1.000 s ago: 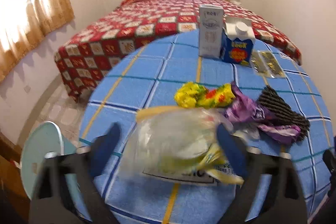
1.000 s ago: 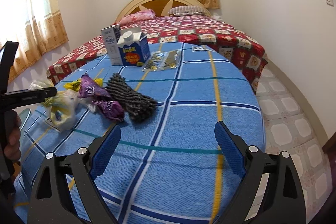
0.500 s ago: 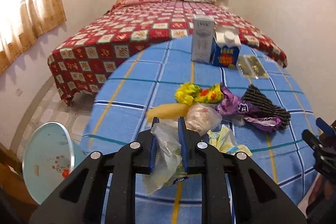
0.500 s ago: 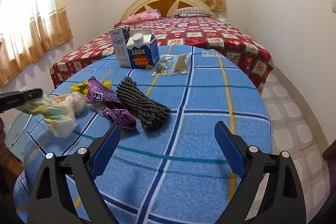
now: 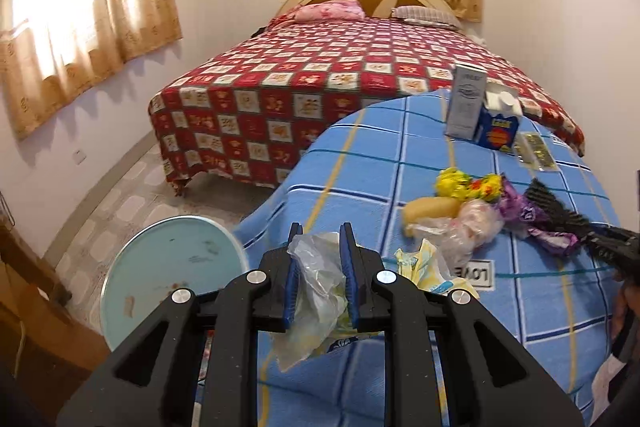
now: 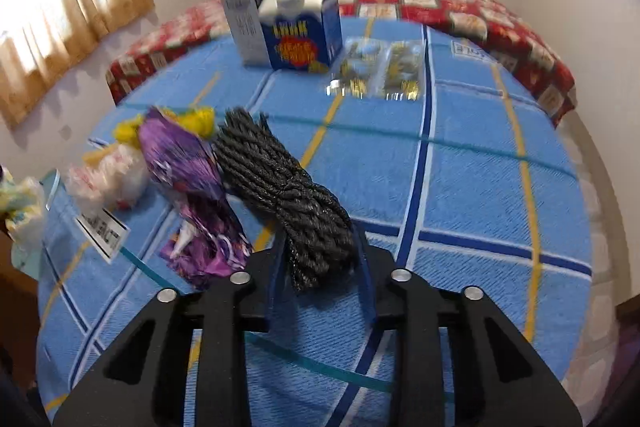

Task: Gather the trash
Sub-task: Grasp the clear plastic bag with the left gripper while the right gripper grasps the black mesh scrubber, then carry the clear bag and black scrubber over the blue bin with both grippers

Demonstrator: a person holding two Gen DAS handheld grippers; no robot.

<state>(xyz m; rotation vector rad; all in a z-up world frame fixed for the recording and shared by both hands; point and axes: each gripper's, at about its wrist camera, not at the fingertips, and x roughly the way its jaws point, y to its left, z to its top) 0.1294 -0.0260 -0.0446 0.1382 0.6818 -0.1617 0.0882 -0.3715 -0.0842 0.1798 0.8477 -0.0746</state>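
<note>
A home bedroom: a bed (image 5: 360, 75) with checked red cover and pillows (image 5: 332, 11), curtained windows (image 5: 80, 11), tiled floor.

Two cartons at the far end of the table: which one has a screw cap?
The shorter blue carton, with a white cap on its sloped top and yellow lettering on the front. The taller grey-white carton just left of it, seemingly touching, shows no cap.
</note>
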